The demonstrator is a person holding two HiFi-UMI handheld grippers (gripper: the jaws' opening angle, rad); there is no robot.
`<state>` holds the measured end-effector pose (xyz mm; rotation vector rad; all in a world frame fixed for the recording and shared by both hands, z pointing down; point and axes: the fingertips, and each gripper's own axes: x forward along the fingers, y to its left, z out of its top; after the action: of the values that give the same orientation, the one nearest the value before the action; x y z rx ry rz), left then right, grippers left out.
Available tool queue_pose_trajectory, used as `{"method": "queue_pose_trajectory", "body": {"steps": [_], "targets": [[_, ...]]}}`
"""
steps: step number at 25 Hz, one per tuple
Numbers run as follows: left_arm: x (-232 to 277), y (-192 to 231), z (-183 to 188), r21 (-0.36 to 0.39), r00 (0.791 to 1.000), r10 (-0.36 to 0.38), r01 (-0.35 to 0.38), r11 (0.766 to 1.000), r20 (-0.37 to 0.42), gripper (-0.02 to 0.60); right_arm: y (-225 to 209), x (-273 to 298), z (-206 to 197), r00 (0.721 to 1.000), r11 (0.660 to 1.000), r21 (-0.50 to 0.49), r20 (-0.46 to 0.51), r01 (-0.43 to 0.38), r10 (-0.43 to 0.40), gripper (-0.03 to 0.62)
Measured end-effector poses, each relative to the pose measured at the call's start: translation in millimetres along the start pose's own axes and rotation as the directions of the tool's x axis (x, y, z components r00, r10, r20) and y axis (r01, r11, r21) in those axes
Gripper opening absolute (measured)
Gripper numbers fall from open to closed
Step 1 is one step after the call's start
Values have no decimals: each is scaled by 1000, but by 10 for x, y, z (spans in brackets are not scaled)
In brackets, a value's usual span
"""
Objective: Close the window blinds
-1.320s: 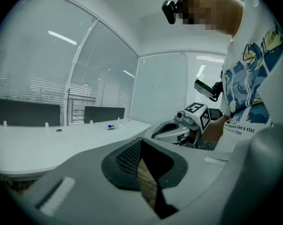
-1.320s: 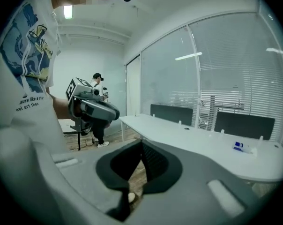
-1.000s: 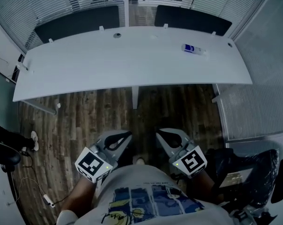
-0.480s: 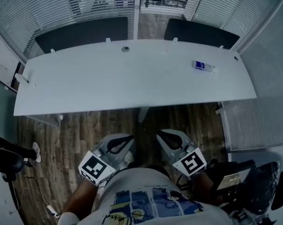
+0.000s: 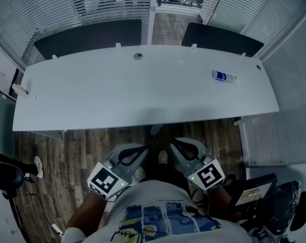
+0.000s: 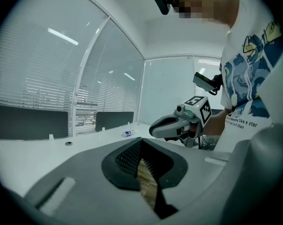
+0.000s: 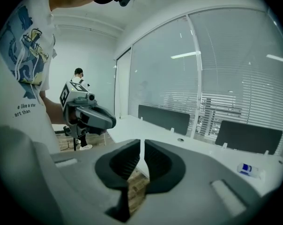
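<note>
Head view: left gripper (image 5: pixel 139 150) and right gripper (image 5: pixel 177 145) low by person's shirt (image 5: pixel 163 214), over wood floor (image 5: pixel 67 151), short of white table (image 5: pixel 92 100). Window blinds (image 5: pixel 107 4) beyond table's far edge.
Left gripper view: fingers pressed together, nothing between.
Right gripper view: fingers together, empty; window blinds well apart, across table.

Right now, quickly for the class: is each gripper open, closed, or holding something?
Grey left gripper: closed, nothing between its fingers.
Grey right gripper: closed, nothing between its fingers.
</note>
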<state>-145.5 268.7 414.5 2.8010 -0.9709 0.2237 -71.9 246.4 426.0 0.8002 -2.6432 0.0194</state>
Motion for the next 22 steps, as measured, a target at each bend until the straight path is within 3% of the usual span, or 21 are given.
{"method": "queue_pose_trajectory", "body": {"steps": [7,12,18,22], "targets": [[454,284,179,25,1000,25,-25,999,5,5,-527,119,98,1000,999,35,17,-25,24,15],[943,527,418,28,997,82,-82,996,5,5,-1086,152,104,998,998,35,32,-50,49,15],[1627,991,468,62,990,138,-137,989,-5,5,-1868,317,-149,998,998,-29,30,-56,57,15],[1832,1217,550,119,984,176,-174,977,-7,5,-2053,302,-266,998,998,-13,22,-61,61,15]]}}
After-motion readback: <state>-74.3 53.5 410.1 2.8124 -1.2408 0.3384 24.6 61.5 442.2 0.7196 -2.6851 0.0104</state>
